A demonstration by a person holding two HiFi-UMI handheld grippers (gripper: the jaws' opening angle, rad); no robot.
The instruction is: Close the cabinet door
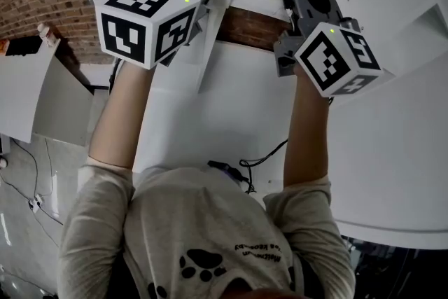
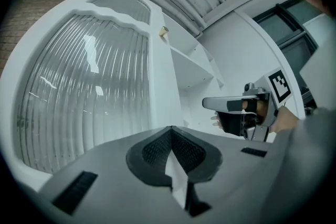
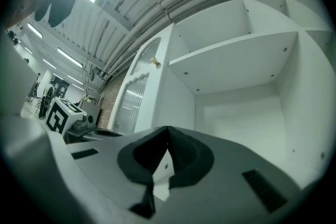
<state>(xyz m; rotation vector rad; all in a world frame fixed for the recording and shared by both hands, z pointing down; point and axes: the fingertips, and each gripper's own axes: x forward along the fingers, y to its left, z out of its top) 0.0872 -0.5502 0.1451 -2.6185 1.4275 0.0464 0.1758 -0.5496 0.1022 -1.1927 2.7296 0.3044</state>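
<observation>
The cabinet door is being seen standing open, at the left of the white cabinet. It is white, with a wavy top and a big pane of ribbed glass. A small gold knob is being shown near its edge.

The left gripper is being held near the door, jaws pressed together on nothing. The right gripper is being pointed into the cabinet, jaws squeezed together too, with nothing gripped.

The glass is being shown big and close only by the left gripper view. The cabinet's back wall is being shown best by the right gripper view. A paw print on the person's shirt is being shown only by the head view.
</observation>
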